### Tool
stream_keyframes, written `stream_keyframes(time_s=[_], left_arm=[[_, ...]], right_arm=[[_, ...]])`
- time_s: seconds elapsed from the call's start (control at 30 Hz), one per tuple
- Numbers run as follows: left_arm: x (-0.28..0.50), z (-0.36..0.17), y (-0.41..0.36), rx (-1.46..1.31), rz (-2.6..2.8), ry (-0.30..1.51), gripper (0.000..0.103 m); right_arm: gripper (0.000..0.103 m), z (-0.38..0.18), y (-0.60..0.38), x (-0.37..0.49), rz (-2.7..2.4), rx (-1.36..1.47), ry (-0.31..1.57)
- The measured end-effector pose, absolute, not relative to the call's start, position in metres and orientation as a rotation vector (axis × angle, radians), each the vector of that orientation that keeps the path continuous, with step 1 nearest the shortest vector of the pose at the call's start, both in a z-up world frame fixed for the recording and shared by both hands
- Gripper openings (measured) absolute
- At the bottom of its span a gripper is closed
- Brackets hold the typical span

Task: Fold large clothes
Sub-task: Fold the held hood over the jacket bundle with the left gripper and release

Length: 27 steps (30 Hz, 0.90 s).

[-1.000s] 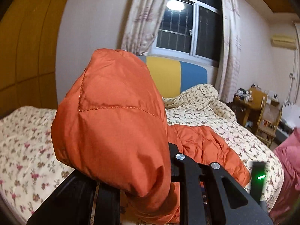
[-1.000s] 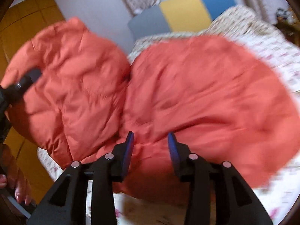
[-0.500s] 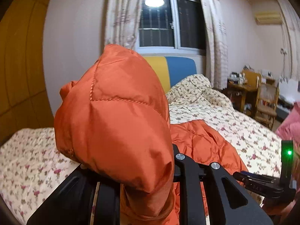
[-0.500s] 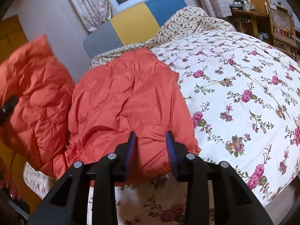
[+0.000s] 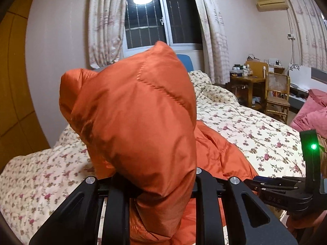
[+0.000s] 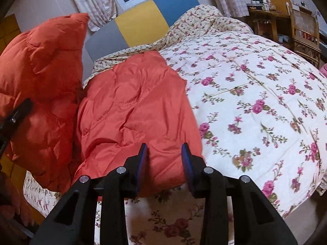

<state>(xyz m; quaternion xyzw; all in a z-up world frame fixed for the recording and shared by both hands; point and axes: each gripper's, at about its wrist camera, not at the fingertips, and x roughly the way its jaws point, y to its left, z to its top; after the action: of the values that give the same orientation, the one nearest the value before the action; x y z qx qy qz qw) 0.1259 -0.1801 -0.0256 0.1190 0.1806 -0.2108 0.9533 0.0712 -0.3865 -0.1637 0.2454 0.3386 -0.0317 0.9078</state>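
An orange quilted down jacket lies on the floral bed, its near hem at the bed's front edge. My left gripper is shut on a puffy part of the jacket and holds it raised above the bed; the fabric hides its fingertips. That raised part also shows at the left of the right wrist view. My right gripper is open, its blue-padded fingers on either side of the jacket's near hem, not closed on it. It also shows at the right of the left wrist view.
A grey, yellow and blue headboard stands under a curtained window. A wooden desk and chair stand at the right. Pink bedding lies far right. A yellow wardrobe is on the left.
The left gripper has swung right, still lifting the jacket part. The right gripper has drawn back to the jacket's near hem and stays open.
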Motion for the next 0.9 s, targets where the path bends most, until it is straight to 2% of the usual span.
stream_keyframes(time_s=[0.27,0.3,0.4,0.5,0.63,0.7,0.8,0.9], left_arm=[[0.123,-0.040,-0.204,0.309,-0.459,0.375,0.021],[0.123,-0.042,-0.207,0.323,-0.464,0.374,0.023],[0.120,-0.052,-0.219,0.369,-0.472,0.372,0.025],[0.119,-0.062,-0.230,0.410,-0.497,0.379,0.034],[0.111,-0.083,-0.244,0.474,-0.546,0.373,0.062],[0.107,-0.092,-0.248,0.490,-0.580,0.373,0.070],[0.101,-0.104,-0.249,0.504,-0.590,0.366,0.071],[0.099,-0.109,-0.248,0.495,-0.604,0.366,0.074]], right_arm=[[0.035,-0.168,-0.401,0.067,-0.078,0.562,0.712],[0.036,-0.169,-0.403,0.067,-0.076,0.570,0.715],[0.042,-0.171,-0.408,0.067,-0.078,0.592,0.723],[0.043,-0.172,-0.413,0.065,-0.058,0.625,0.726],[0.051,-0.159,-0.424,0.058,-0.053,0.639,0.684],[0.052,-0.150,-0.427,0.053,-0.038,0.648,0.658],[0.058,-0.137,-0.430,0.049,0.030,0.685,0.623],[0.068,-0.121,-0.426,0.048,0.112,0.710,0.586]])
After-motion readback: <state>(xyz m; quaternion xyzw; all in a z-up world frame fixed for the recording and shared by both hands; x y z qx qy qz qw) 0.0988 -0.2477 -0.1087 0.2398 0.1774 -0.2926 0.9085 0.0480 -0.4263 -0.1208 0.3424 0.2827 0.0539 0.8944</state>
